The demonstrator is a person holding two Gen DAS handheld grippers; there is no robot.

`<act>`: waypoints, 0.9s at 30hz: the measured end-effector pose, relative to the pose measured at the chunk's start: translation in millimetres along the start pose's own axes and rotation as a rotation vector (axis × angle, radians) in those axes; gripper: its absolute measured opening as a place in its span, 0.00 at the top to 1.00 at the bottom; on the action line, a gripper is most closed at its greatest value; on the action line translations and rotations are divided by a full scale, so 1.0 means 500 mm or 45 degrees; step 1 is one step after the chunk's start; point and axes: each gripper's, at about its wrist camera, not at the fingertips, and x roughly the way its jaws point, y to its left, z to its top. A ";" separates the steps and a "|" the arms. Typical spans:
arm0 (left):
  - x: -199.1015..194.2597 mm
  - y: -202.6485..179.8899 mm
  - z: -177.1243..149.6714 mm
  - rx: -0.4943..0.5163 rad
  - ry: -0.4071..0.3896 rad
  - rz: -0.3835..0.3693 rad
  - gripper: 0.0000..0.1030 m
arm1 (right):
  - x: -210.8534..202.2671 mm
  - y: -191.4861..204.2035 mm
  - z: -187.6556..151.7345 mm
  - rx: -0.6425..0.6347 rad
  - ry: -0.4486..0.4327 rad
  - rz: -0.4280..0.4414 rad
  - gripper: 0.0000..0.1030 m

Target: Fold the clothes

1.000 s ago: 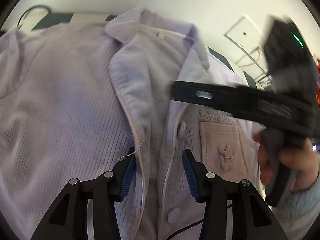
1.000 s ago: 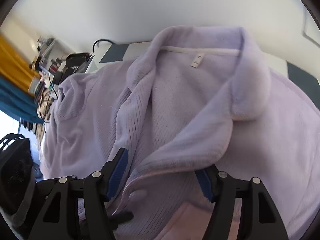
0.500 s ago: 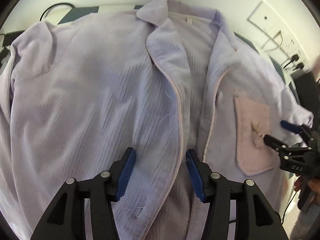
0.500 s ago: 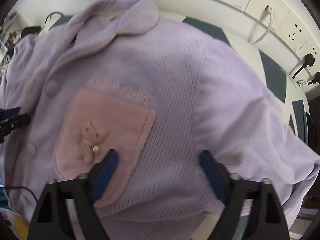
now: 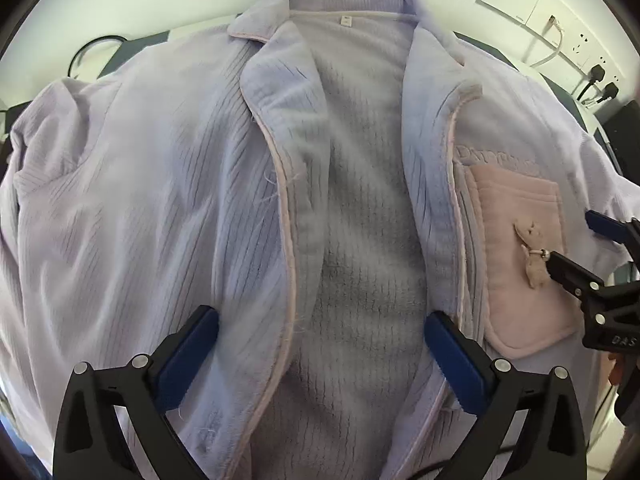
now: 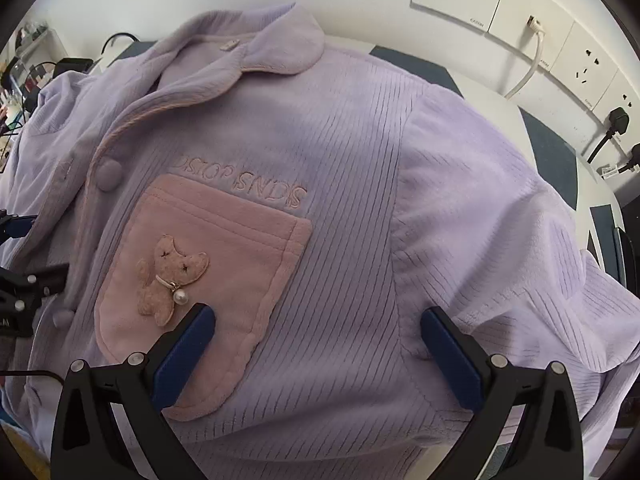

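Your left gripper (image 5: pixel 320 344) is opening over the lilac pajama top (image 5: pixel 160 200), nothing pinched; it lies flat beneath both claws, collar (image 5: pixel 348 8) pointing away, length running toward you. Your right gripper (image 6: pixel 318 332) is opening too, empty, beside the pink pocket (image 6: pixel 208 248)

Below my fingers a lilac ribbed fleece pyjama jacket (image 5: pixel 168 184) lies face up, filling nearly both frames, collar toward the top. Its pink-piped front stands open down the middle of my left view, showing the fuzzy lining. A pink chest pocket (image 6: pixel 224 248) with a small bear patch (image 6: pixel 168 276) sits centre-left in my right view.
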 end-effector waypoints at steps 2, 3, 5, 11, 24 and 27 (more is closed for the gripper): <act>0.001 0.000 -0.003 -0.002 -0.016 0.005 0.00 | -0.001 0.001 0.001 -0.001 -0.010 0.000 0.00; 0.000 0.002 -0.006 0.000 -0.023 0.004 0.00 | -0.001 0.002 0.002 0.000 -0.012 0.001 0.00; -0.001 0.004 -0.012 0.002 -0.035 0.003 0.00 | 0.000 0.003 0.006 0.001 -0.007 0.002 0.00; -0.005 0.012 -0.030 0.015 -0.057 -0.007 0.01 | 0.005 0.001 0.033 0.024 0.071 0.010 0.00; -0.145 0.142 -0.077 0.116 -0.071 -0.390 0.01 | -0.084 0.042 0.078 0.306 0.200 -0.051 0.00; -0.220 0.264 -0.137 0.050 -0.172 -0.544 0.01 | -0.161 0.092 0.064 0.461 0.067 0.045 0.00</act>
